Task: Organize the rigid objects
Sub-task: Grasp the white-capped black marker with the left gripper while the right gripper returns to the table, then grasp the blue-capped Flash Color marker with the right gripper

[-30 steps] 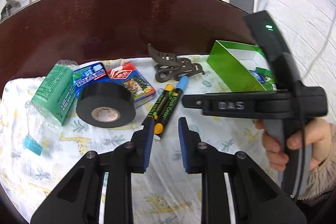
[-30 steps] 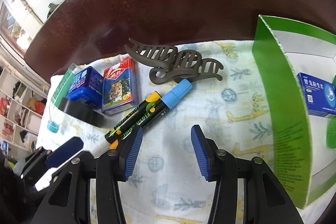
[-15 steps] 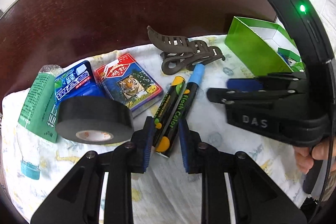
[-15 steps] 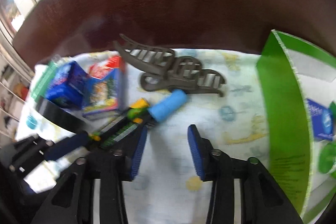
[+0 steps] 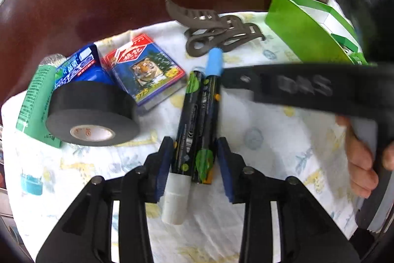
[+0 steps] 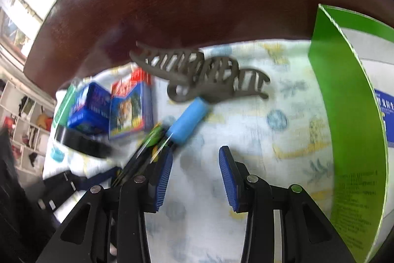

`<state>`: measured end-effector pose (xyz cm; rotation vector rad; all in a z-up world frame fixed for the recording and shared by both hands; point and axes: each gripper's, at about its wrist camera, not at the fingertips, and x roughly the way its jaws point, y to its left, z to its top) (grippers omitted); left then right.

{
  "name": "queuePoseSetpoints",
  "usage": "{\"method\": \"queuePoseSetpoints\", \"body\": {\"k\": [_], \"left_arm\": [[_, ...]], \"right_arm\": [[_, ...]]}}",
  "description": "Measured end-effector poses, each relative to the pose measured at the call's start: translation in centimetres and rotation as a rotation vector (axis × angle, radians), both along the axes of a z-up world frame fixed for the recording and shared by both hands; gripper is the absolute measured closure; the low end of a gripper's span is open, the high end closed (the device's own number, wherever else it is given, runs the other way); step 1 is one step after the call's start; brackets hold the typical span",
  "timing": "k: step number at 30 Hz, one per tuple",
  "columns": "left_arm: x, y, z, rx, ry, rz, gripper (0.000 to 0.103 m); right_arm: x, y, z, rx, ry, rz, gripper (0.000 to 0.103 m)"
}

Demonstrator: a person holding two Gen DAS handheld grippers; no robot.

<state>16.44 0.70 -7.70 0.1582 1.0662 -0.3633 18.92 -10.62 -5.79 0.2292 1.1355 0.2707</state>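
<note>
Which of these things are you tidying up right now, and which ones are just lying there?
In the job right now:
- two markers between the left gripper fingers
- green box, where things go
- right gripper, open, empty

Just lying on the cloth:
- black tape roll
- tiger card pack
- blue packet
- hair claw clip
- green-labelled bottle

Two black markers (image 5: 197,122) side by side on cloth (image 5: 270,152); blue cap (image 5: 214,61) touching brown hair claw (image 5: 216,33)
</note>
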Motion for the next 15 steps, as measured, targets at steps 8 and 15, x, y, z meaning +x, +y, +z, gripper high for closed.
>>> {"method": "queuePoseSetpoints", "body": {"k": [8, 15], "left_arm": [[-1.2, -0.4, 1.2, -0.094, 0.033, 0.015, 0.068], [-3.3, 2.3, 1.3, -0.094, 0.012, 0.069, 0.069]], "right_arm": [[0.0, 1.8, 0.6, -0.104, -0.02, 0.047, 0.062], [-0.5, 1.5, 0.7, -0.179, -0.04, 0.056, 0.062]]}}
